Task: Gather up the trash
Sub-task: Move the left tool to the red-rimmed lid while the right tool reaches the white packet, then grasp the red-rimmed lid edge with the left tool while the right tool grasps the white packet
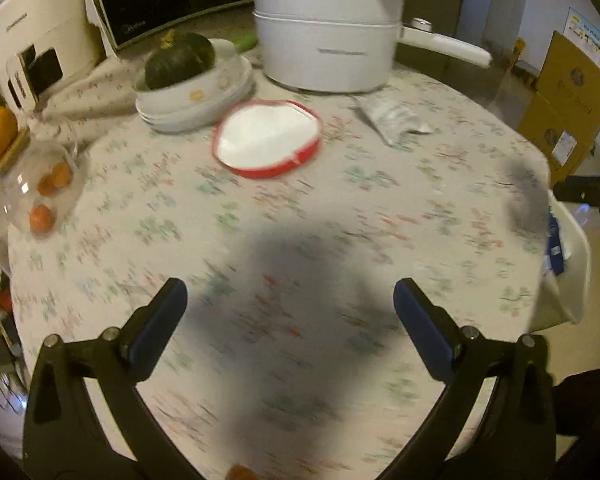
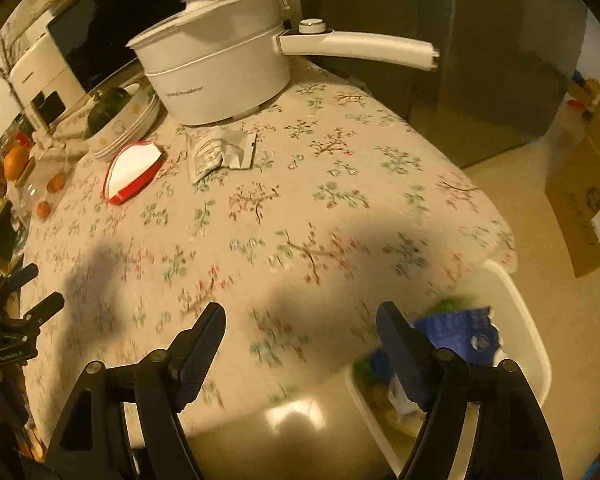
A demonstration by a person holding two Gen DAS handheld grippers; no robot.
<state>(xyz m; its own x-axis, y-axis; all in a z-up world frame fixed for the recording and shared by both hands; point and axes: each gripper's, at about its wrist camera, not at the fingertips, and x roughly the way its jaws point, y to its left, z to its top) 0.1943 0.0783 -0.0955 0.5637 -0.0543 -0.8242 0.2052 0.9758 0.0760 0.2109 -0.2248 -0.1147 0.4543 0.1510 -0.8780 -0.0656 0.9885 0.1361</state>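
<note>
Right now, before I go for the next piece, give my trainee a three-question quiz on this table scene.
1. True or false: the right gripper is empty, jaws apart.
2. Which item lies just in front of the white pot? A) crumpled wrapper B) glass jar C) white bin
3. Fill in: the dark green squash sits in a ____ on stacked plates.

Key
1. True; the left gripper is empty and open too.
2. A. The red-rimmed lid lies to the wrapper's left; the bin, already holding a blue packet, stands at the table edge.
3. bowl
</note>
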